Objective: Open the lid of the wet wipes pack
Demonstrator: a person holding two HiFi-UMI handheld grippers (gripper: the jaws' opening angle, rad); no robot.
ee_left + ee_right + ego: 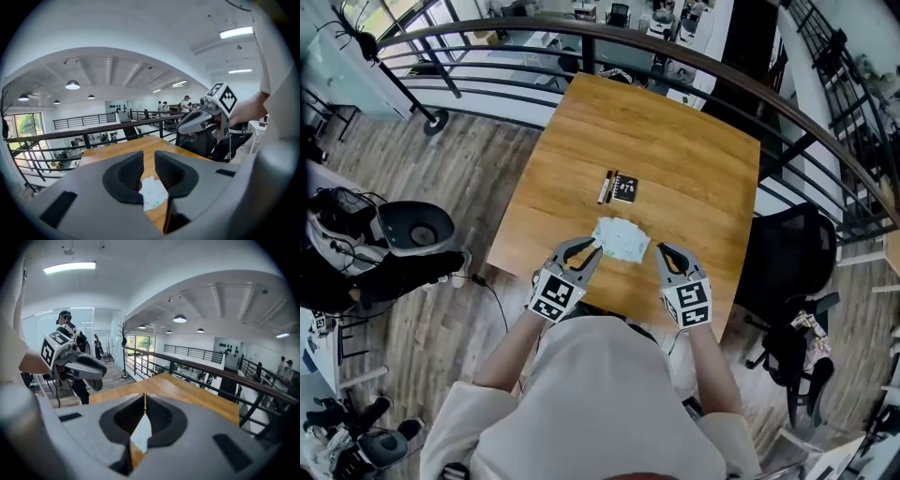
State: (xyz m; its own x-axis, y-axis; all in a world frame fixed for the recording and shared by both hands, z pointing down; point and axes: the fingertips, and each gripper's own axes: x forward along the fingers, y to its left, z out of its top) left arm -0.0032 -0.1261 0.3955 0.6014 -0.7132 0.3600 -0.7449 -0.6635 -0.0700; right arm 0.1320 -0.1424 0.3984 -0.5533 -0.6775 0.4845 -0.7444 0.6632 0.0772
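Left gripper [592, 252], jaws slightly spread and empty, and right gripper [664, 253], jaws pressed together, are hanging over the table's [675, 159] near edge where the wet wipes pack [621, 241] is lying, apparently not yet opened.

Left gripper [589, 248]: low in head view, left of centre, nose toward 1 o'clock, tipped slightly downward. Jaws narrow gap apart, pads facing, nothing pinched between them. Left marker cube [555, 295] at rear, facing up. Left forearm [502, 361] bare, running back toward 7 o'clock into pale sleeve.

Right gripper [663, 251]: right of centre, level with left one, nose toward 11 o'clock, tipped slightly downward. Jaws closed, tips meeting, nothing held. Right marker cube [689, 303] at rear. Right forearm [717, 375] bare, running back toward 5 o'clock.

Noses converge, well apart.
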